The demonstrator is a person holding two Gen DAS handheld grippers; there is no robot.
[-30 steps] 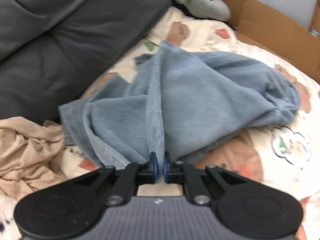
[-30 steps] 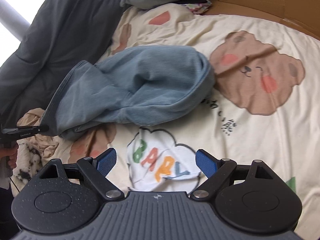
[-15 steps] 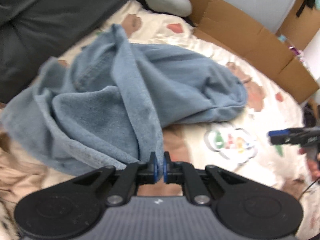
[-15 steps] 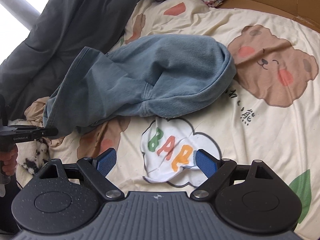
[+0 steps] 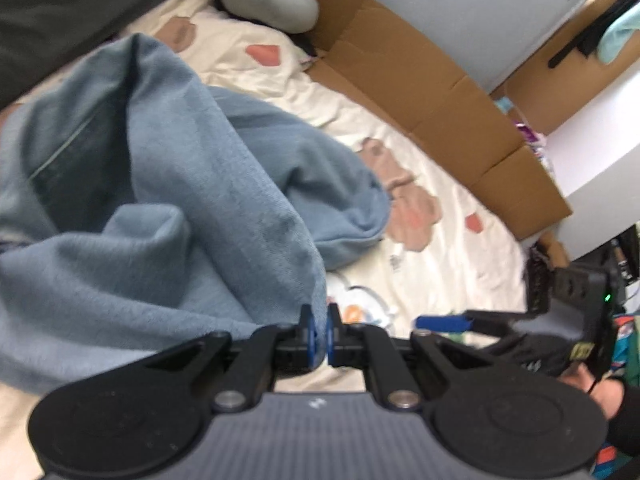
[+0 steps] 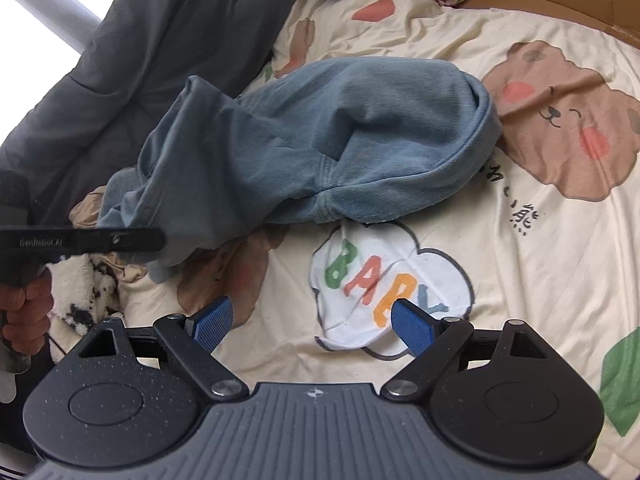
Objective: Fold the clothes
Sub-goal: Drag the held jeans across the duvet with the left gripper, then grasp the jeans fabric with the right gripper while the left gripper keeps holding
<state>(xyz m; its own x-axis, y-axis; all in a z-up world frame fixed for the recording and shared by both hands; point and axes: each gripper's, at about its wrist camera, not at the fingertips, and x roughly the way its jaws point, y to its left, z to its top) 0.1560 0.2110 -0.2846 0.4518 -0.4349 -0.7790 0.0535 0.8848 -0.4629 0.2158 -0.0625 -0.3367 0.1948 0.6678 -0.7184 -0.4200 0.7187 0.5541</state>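
Blue fleecy garment [image 6: 320, 140] lies bunched on the cream bear-print bedsheet [image 6: 540, 240], just above its "BABY" cloud print [image 6: 392, 280]; the left gripper [image 5: 319, 334] pinches one edge, likely to spread it for folding, while the right gripper [image 6: 316, 320] hangs wide and empty

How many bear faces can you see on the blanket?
1 whole bear face, right of the blue garment. Brown patches peeking from under the garment may be more bears, partly hidden.
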